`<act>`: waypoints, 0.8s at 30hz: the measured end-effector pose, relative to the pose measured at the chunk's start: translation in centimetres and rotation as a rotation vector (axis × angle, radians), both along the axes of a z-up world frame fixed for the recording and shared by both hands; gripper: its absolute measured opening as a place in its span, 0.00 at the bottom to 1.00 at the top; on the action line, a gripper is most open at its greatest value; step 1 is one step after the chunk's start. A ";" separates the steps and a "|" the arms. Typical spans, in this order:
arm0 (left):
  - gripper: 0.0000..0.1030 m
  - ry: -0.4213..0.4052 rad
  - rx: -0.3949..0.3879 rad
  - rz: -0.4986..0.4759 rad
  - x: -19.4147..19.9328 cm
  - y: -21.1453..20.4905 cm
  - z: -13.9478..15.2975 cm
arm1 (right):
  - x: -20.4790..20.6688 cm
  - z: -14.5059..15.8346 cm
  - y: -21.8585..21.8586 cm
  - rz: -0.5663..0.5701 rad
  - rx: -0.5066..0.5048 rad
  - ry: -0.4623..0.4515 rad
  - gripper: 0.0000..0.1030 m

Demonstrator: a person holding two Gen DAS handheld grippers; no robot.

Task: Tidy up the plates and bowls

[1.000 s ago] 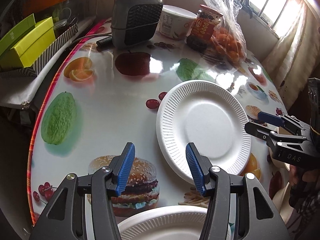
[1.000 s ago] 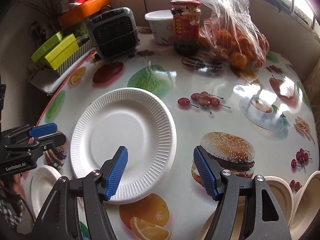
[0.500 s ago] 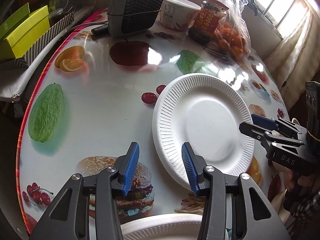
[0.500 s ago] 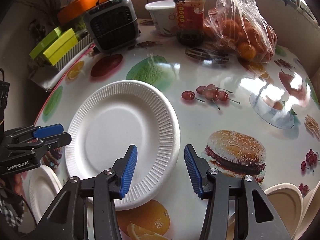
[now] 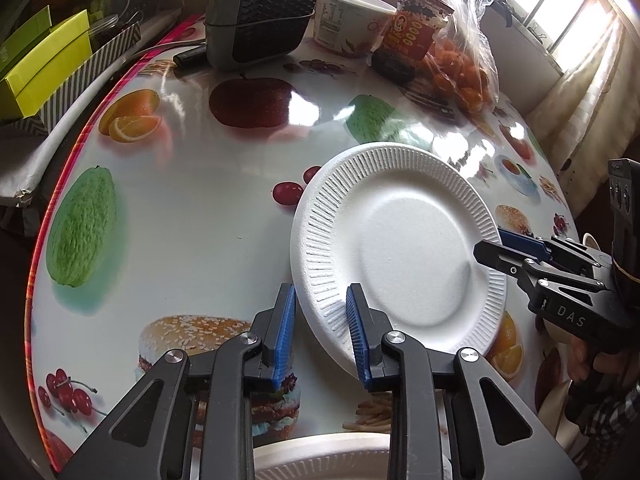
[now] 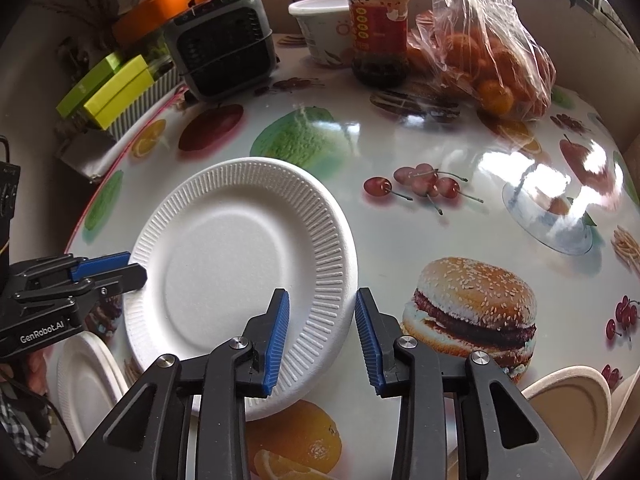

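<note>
White foam plate [image 5: 400, 248] [image 6: 236, 276] with a ribbed rim is placed on the round table [image 5: 208, 200] [image 6: 400, 168], which is covered with printed pictures of fruit and burgers. The plate is approached from two opposite sides. The left gripper [image 5: 320, 332] [image 6: 108, 268] is set around the near-left part of the rim, with one blue pad [image 5: 285, 328] outside and the other over the ribbed rim; a gap is seen between the pads, so the claw is not closed on the rim. The right gripper [image 6: 322, 336] [image 5: 508, 246] is set in the same way around the opposite part of the rim, and its claw is also parted, with the rim between the pads. Whether the pads are touching the plate cannot be told.

A second white plate [image 5: 320, 456] [image 6: 86, 380] is seen at the near edge, under the left gripper. Beige bowls [image 6: 572, 412] are seen at the right, near the burger picture. At the far side of the table a grey heater [image 5: 260, 8] [image 6: 224, 44], a white tub [image 5: 348, 20] [image 6: 324, 28], a jar [image 5: 412, 28] [image 6: 378, 24] and a bag of oranges [image 5: 460, 64] [image 6: 488, 60] are standing.
</note>
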State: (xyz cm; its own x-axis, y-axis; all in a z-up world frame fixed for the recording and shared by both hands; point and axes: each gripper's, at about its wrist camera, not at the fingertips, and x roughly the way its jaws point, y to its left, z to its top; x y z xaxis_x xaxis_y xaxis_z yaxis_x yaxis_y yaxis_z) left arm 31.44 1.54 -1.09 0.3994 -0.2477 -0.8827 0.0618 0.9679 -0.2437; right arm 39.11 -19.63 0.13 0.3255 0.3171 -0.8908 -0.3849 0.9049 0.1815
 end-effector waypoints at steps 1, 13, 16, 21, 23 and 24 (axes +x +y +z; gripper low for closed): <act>0.27 -0.002 0.002 -0.001 0.0 0.0 0.0 | 0.0 0.0 0.0 0.000 0.000 0.000 0.32; 0.27 -0.027 0.002 0.007 -0.6 0.3 0.9 | -0.4 0.7 0.0 0.001 0.008 -0.010 0.32; 0.27 -0.036 0.001 0.011 -0.9 0.5 1.2 | -0.8 1.2 0.1 0.004 0.009 -0.016 0.32; 0.27 -0.051 -0.002 0.014 -1.5 0.6 1.9 | -1.5 2.2 0.2 0.005 0.016 -0.032 0.32; 0.27 -0.059 -0.004 0.017 -1.8 0.8 2.3 | -1.8 2.6 0.3 0.008 0.020 -0.038 0.32; 0.27 -0.063 -0.007 0.018 -2.0 0.9 2.5 | -2.0 2.8 0.3 0.009 0.023 -0.040 0.32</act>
State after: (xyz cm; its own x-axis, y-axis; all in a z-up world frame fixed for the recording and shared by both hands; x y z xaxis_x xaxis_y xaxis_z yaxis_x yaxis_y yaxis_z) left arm 29.45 2.40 1.38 0.4584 -0.2457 -0.8541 0.0595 0.9673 -0.2464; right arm 37.09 -19.32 2.94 0.3576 0.3401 -0.8697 -0.4006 0.8972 0.1861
